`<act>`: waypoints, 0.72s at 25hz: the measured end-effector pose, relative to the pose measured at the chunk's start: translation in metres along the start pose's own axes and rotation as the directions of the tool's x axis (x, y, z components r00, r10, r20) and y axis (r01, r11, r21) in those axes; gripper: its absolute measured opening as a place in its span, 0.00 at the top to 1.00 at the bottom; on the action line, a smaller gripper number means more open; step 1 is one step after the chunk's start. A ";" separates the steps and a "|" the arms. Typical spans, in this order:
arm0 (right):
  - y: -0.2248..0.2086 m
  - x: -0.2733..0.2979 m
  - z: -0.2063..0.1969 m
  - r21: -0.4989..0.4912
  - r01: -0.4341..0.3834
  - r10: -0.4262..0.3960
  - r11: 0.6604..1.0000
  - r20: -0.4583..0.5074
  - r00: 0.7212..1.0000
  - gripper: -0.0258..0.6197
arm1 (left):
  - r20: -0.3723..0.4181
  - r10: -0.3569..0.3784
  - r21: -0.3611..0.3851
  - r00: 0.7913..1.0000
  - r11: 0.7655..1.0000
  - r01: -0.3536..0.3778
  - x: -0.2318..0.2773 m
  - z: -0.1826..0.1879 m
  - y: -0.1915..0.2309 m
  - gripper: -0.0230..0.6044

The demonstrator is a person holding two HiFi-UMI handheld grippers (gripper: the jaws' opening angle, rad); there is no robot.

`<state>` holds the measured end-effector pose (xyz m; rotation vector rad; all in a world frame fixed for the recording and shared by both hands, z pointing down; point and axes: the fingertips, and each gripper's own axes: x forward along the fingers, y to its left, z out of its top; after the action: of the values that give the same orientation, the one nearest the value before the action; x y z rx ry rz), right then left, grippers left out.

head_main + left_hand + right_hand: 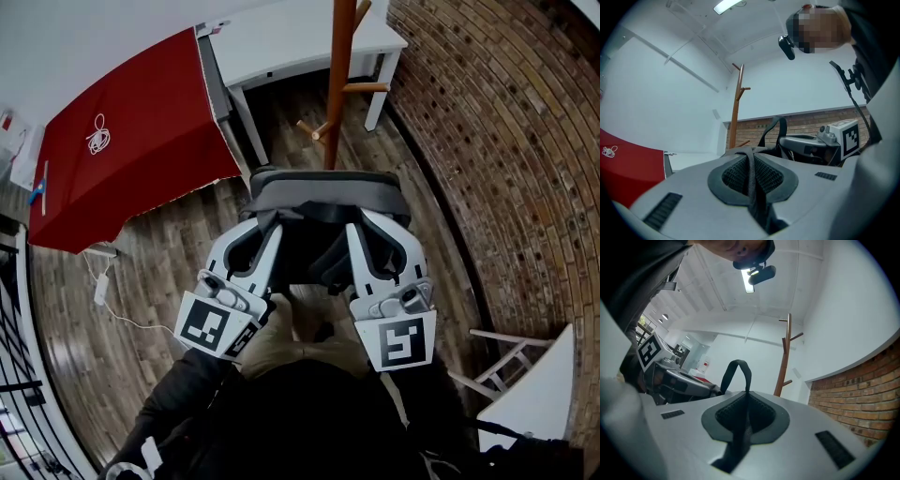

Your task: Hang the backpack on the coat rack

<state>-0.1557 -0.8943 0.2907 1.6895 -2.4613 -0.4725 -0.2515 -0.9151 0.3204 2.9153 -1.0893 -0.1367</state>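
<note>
Backpack (323,199) slung between both claws, rack (337,75) ahead; left claw (262,230) clenched on strap (751,173), right claw (370,230) on other strap (740,437); soft, saggy, likely some weight; grip straps high, offer top loop (737,373) to peg (361,87)

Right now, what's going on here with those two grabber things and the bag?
A person holds a tool in each hand. The left tool and the right tool are each shut on a dark strap of the backpack, which hangs between them in front of the wooden coat rack. The backpack is not yet on any peg.
</note>
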 end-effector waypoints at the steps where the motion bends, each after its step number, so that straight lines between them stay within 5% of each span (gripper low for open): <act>1: 0.000 0.004 -0.006 0.000 0.002 -0.002 1.000 -0.008 1.000 0.93 | -0.005 -0.002 0.002 1.000 1.000 0.002 0.003 -0.005 0.004 0.90; 18: -0.016 0.097 -0.091 0.016 0.110 -0.107 0.994 -0.106 0.989 0.93 | -0.078 -0.110 -0.034 0.991 0.994 0.108 0.074 -0.079 0.088 0.90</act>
<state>-0.1525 -1.0065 0.3636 1.8146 -2.3187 -0.3597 -0.2466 -1.0306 0.3981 2.9262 -0.9091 -0.0372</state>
